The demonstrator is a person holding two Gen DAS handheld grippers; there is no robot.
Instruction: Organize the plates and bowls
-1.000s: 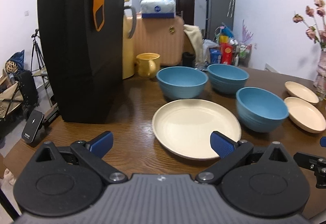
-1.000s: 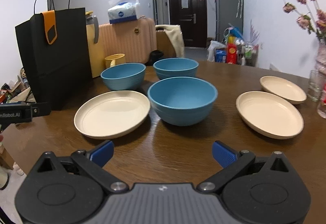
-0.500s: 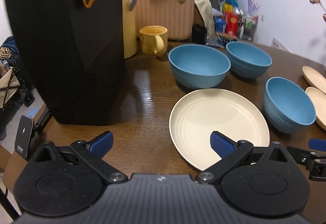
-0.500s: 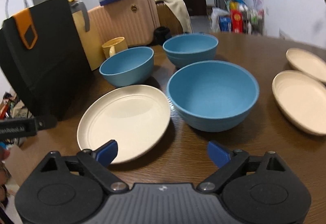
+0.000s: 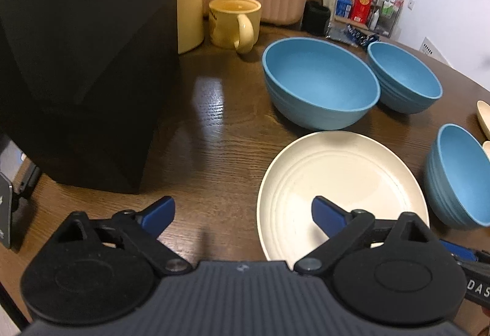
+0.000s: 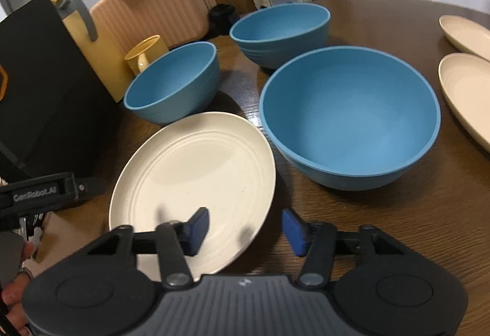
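On the wooden tabletop (image 5: 214, 134) a cream plate (image 6: 196, 180) lies nearest, with three blue bowls around it: one at far left (image 6: 174, 85), one farther back (image 6: 281, 27), and the large bowl (image 6: 349, 118) just right of the plate. The right gripper (image 6: 245, 230) has just been closing and now stands about half open, its left pad over the plate's near edge and its right pad over bare wood, so the rim sits between the jaws without being pressed. The left gripper (image 5: 243, 213) has narrowed only slightly and gapes wide, empty, right pad above the plate's near-left part, beside a black paper bag (image 5: 85, 60) and a yellow mug (image 5: 235, 20).
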